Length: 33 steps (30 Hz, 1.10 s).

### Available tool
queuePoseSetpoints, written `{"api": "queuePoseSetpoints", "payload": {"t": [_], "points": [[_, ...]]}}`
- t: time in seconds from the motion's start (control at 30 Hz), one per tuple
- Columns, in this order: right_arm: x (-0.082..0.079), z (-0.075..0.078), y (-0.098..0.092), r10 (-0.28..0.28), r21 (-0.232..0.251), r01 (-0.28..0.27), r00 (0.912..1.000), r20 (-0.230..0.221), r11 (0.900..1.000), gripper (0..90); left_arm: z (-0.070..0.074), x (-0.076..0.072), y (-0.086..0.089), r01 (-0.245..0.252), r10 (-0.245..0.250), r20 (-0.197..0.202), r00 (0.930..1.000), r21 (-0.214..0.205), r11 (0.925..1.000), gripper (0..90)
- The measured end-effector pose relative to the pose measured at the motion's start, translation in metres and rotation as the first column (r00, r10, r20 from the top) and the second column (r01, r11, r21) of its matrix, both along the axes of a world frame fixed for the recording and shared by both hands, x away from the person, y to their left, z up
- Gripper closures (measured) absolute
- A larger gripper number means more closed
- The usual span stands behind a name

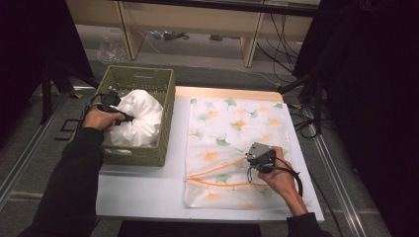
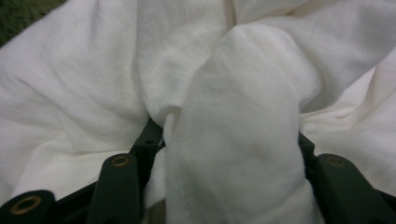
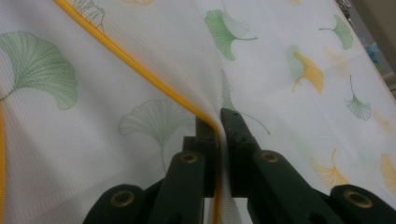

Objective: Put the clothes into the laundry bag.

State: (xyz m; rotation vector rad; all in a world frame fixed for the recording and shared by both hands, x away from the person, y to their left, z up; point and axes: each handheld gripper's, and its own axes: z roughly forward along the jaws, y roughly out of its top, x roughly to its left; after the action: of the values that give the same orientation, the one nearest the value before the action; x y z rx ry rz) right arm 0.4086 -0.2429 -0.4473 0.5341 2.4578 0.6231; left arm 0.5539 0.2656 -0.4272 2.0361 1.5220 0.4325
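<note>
Two hand-held grippers: I hold one in each hand, well apart, over the worktop.
Worktop: the white rectangular worktop [image 1: 143, 190] carries the bag and the basket side by side.
Bag: the white mesh laundry bag printed with green and orange ginkgo leaves [image 1: 232, 123] lies flat right of the basket, its orange-edged opening gaping toward my side.
Basket: the olive-green woven rectangular basket [image 1: 165, 96] stands at the worktop's left end.
Garment: the crumpled white cloth garment [image 1: 143, 116] lies heaped inside the basket.
My left hand-held gripper [image 1: 114, 109]: down in the basket, a thick fold of the garment bunched between its jaws, which are partly closed around it.
My right hand-held gripper [image 3: 219, 122]: pressed together, pinching the bag's orange-piped edge [image 3: 140, 70].
</note>
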Motion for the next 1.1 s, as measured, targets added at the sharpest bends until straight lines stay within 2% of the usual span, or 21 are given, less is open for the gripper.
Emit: {"api": "queuePoseSetpoints", "payload": {"t": [0.07,0.1,0.13,0.2,0.23,0.27,0.4,0.43,0.5,0.53,0.6,0.67,0.7,0.77,0.8,0.83,0.87,0.9,0.93,0.97,1.1], "points": [[0.0,0.0,0.0,-0.001,0.0,0.001,1.0,0.001,1.0,86.6,-0.001,0.002,-0.002,-0.031,0.031,0.019,0.9993,-0.002,0.9995,47.0],[0.001,-0.001,0.0,0.013,-0.011,-0.013,0.9999,0.003,0.9999,86.6,-0.003,0.006,-0.005,-0.063,0.063,0.003,0.998,-0.007,0.998,44.1],[0.001,-0.001,0.0,0.013,-0.011,-0.013,0.9999,0.003,0.9999,86.6,-0.003,0.006,-0.005,-0.063,0.063,0.003,0.998,-0.007,0.998,41.9],[0.0,0.0,0.0,0.015,-0.009,-0.015,0.9999,0.005,0.9998,86.6,-0.003,0.006,-0.011,-0.043,0.044,-0.011,0.999,0.016,0.9989,31.9],[0.0,0.0,0.0,0.008,-0.005,-0.008,1.0,0.006,1.0,86.6,-0.004,0.005,-0.013,-0.021,0.022,-0.016,0.9996,0.02,0.9996,31.9],[0.0,-0.001,-0.001,0.001,-0.002,-0.001,1.0,-0.002,1.0,86.6,-0.005,0.003,-0.014,0.004,-0.004,-0.022,0.9998,0.02,0.9998,20.8],[-0.001,-0.001,0.0,0.006,-0.009,-0.007,1.0,-0.002,0.9999,86.4,-0.005,-0.001,-0.008,0.035,-0.034,-0.037,0.9987,0.016,0.9993,13.9],[0.001,0.0,0.0,0.031,-0.023,-0.031,0.9993,0.022,0.9993,86.4,-0.007,-0.003,-0.007,0.033,-0.032,-0.034,0.9989,0.023,0.9992,11.1],[0.002,0.0,-0.001,0.04,-0.023,-0.04,0.9989,0.023,0.9989,86.4,-0.005,-0.002,-0.005,-0.003,0.006,-0.041,0.9992,0.066,0.9978,9.9],[-0.001,0.0,0.0,0.009,-0.017,-0.009,0.9999,0.013,0.9998,86.3,-0.005,0.002,-0.002,-0.096,0.102,-0.047,0.9937,0.102,0.9901,4.6],[-0.002,0.0,0.0,0.002,-0.011,-0.002,1.0,0.006,0.9999,86.3,-0.011,0.003,-0.003,-0.099,0.105,-0.056,0.9928,0.111,0.9889,0.0],[-0.001,0.0,0.0,0.023,-0.024,-0.023,0.9996,0.018,0.9995,86.2,-0.02,0.002,-0.005,-0.08,0.086,-0.071,0.9938,0.08,0.9936,0.0],[-0.001,0.0,0.0,0.023,-0.024,-0.023,0.9996,0.018,0.9995,86.2,-0.025,0.0,-0.008,-0.119,0.121,-0.052,0.9913,0.048,0.9918,0.0],[-0.003,-0.001,0.001,0.001,-0.016,-0.001,1.0,0.002,0.9999,86.1,-0.027,0.003,-0.004,-0.107,0.108,-0.054,0.9926,0.02,0.994,0.0],[-0.002,-0.001,0.001,0.008,-0.019,-0.008,0.9999,0.01,0.9998,86.1,-0.029,0.004,-0.002,-0.12,0.118,-0.068,0.9907,-0.022,0.9925,0.0],[-0.002,-0.001,0.001,0.008,-0.019,-0.008,0.9999,0.01,0.9998,86.1,-0.029,0.004,-0.002,-0.12,0.118,-0.068,0.9907,-0.022,0.9925,0.0],[-0.003,-0.001,0.001,0.008,-0.019,-0.008,0.9999,0.01,0.9998,86.1,-0.029,0.004,0.001,-0.086,0.084,-0.085,0.9928,-0.021,0.9961,0.0],[-0.004,-0.001,0.001,0.011,-0.022,-0.011,0.9999,0.006,0.9997,86.1,-0.033,0.003,0.004,-0.075,0.068,-0.098,0.9929,-0.074,0.9944,0.0],[-0.004,-0.001,0.001,0.011,-0.022,-0.011,0.9999,0.006,0.9997,86.1,-0.033,0.003,0.004,-0.075,0.068,-0.098,0.9929,-0.074,0.9944,0.1],[-0.003,-0.001,0.001,0.014,-0.022,-0.014,0.9999,0.008,0.9997,86.1,-0.036,0.001,0.007,-0.071,0.059,-0.107,0.9925,-0.111,0.9913,2.1],[-0.003,-0.002,0.001,0.012,-0.027,-0.012,0.9999,0.011,0.9996,86.1,-0.03,0.001,0.008,-0.05,0.037,-0.12,0.9921,-0.102,0.9935,23.0]]}}
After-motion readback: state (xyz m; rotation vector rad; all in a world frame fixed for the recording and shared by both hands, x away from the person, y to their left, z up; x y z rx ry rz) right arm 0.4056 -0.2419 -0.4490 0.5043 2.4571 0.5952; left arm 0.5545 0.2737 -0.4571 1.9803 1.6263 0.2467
